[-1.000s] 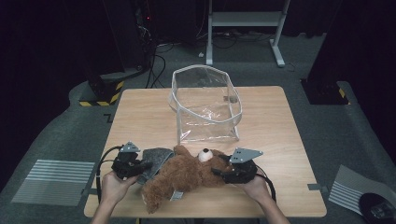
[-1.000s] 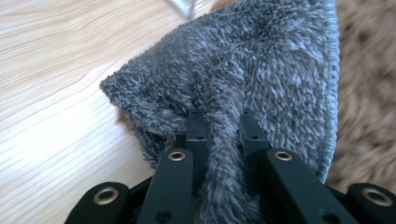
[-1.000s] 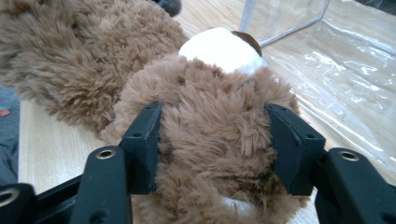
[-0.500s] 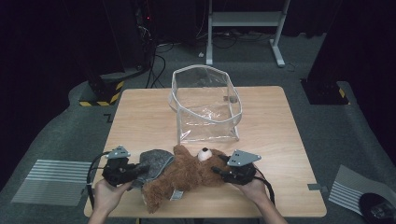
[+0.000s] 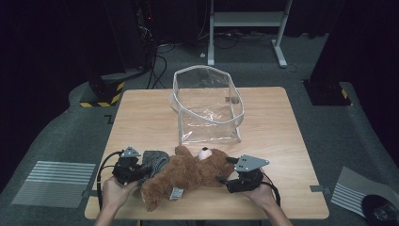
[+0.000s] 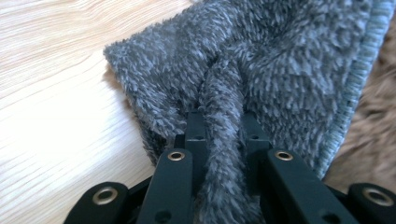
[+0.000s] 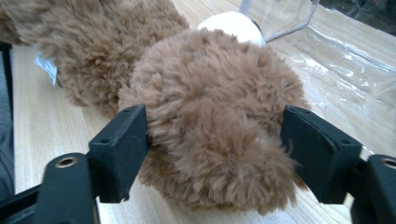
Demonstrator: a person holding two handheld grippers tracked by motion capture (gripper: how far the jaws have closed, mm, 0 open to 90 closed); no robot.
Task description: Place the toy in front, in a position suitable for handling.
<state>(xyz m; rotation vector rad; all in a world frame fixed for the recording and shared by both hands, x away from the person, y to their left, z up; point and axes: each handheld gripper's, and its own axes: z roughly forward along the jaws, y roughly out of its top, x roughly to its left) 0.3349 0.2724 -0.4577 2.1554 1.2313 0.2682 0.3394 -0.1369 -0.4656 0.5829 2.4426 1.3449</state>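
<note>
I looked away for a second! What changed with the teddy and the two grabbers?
The right gripper has just been opening its jaws, with the teddy bear's head between them. The left gripper shifted a little toward the table's left edge, shut on the grey fuzzy cloth. The bear, the clear plastic bag and the table stayed put.

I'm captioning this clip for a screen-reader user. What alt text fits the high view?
A person at a wooden table works on a brown teddy bear: the left gripper pinches its grey fabric, and the right gripper straddles its head. A clear plastic bag stands open behind.
</note>
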